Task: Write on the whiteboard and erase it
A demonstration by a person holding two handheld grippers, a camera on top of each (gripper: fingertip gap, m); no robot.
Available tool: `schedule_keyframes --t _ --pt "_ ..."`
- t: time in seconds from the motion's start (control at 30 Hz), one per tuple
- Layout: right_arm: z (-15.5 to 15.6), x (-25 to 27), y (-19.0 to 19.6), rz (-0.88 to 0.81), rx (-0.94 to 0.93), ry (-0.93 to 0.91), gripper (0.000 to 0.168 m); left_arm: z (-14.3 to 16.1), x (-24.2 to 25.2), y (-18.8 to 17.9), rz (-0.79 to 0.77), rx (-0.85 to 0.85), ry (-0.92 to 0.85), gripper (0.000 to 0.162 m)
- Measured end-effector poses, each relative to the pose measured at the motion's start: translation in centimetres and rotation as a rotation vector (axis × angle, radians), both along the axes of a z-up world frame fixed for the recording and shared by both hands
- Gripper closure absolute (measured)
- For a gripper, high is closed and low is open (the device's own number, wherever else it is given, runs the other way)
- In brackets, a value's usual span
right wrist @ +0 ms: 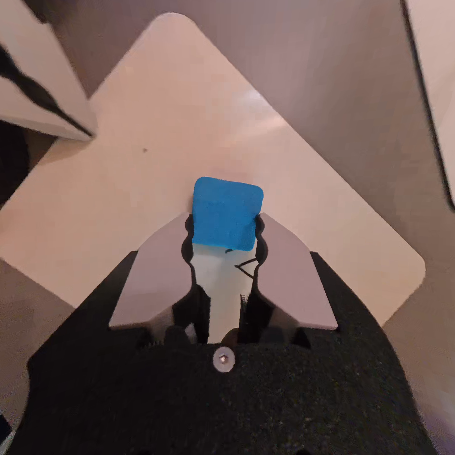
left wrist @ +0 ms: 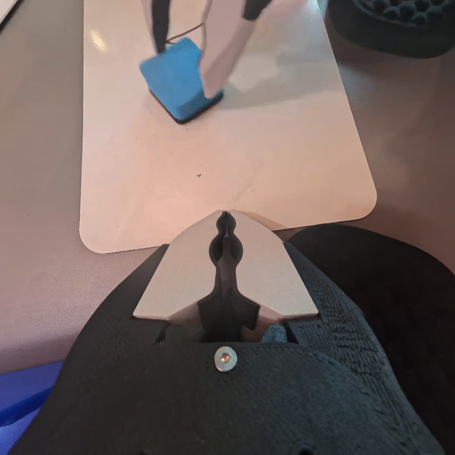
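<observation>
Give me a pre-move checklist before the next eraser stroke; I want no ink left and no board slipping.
1. Right gripper shut on the blue eraser: ok, fingers press both its sides.
2. Eraser flat on the whiteboard: ok by the left wrist view.
3. Ink left to wipe: not ok, black marker strokes remain just behind the eraser.
4. Left gripper steadying the board: cannot tell; it is shut, tips at the near edge, contact unclear.
5. Left gripper clear of the stroke path: ok, it sits well away from the eraser.
</observation>
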State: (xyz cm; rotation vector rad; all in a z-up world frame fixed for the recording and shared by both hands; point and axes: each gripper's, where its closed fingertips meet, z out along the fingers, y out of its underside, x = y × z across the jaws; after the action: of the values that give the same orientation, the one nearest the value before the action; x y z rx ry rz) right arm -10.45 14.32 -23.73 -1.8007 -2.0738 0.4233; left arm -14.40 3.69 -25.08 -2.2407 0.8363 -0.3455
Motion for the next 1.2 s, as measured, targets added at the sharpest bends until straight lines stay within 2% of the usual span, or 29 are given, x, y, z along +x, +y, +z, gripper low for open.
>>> schedule_keyframes --t 0.07,0.17,0.23,0.3,0.37,0.43,0.53,0.6,0.67,0.7,0.8,0.87,0.93,1.0,1.07,1.13,1.2 --pt "0.0 -1.4 0.0 -0.024 0.020 0.043 0.120 0.0 0.0 0.0 -0.001 0.001 0.001 0.161" --pt "0.0 -2.2 -4.3 0.138 0.001 0.028 0.120 0.0 0.0 0.0 0.000 0.001 -0.001 0.161" --pt "0.0 -1.7 -3.8 0.122 0.001 -0.031 0.120 0.0 0.0 0.0 0.000 0.000 -0.003 0.161" --pt "0.1 -3.0 -2.7 0.064 0.049 0.004 0.120 0.0 0.0 0.0 0.000 0.003 0.000 0.161" --pt "0.1 -3.6 -4.5 0.139 0.089 0.020 0.120 0.0 0.0 0.0 0.000 0.003 0.000 0.161" --pt "0.0 -2.3 -5.6 0.200 0.046 -0.049 0.120 0.0 0.0 0.0 0.000 0.002 -0.002 0.161" --pt "0.0 -1.9 -2.1 0.049 0.059 -0.044 0.120 0.0 0.0 0.0 -0.001 0.003 -0.001 0.161" --pt "0.1 -2.5 -2.8 0.079 0.086 0.013 0.120 0.0 0.0 0.0 0.000 0.003 -0.002 0.162" --pt "0.0 -0.9 -4.8 0.164 0.008 -0.032 0.120 0.0 0.0 0.0 0.001 0.001 -0.006 0.162" --pt "0.0 0.2 -4.0 0.147 -0.008 -0.071 0.120 0.0 0.0 0.0 0.000 0.002 -0.004 0.161" --pt "0.1 1.4 2.1 -0.084 0.086 -0.085 0.120 0.0 0.0 0.0 -0.001 0.003 -0.002 0.161" --pt "0.0 0.0 1.2 -0.049 0.069 0.000 0.119 0.0 0.0 0.0 -0.001 0.003 -0.003 0.161" --pt "-0.1 0.5 -1.3 0.072 -0.011 -0.011 0.120 0.0 0.0 0.0 0.000 0.000 -0.007 0.162" --pt "-0.1 2.7 0.4 0.014 -0.050 -0.091 0.119 0.0 0.1 0.0 -0.001 -0.003 -0.010 0.162" --pt "-0.1 3.3 4.5 -0.141 0.036 -0.089 0.120 0.0 0.1 0.0 -0.002 -0.001 -0.008 0.161" --pt "0.0 2.2 4.0 -0.116 0.051 -0.006 0.120 0.0 0.1 -0.1 -0.002 0.000 -0.008 0.162" --pt "-0.1 2.9 2.1 -0.015 0.004 -0.031 0.120 0.0 0.1 -0.1 -0.002 -0.003 -0.013 0.162"
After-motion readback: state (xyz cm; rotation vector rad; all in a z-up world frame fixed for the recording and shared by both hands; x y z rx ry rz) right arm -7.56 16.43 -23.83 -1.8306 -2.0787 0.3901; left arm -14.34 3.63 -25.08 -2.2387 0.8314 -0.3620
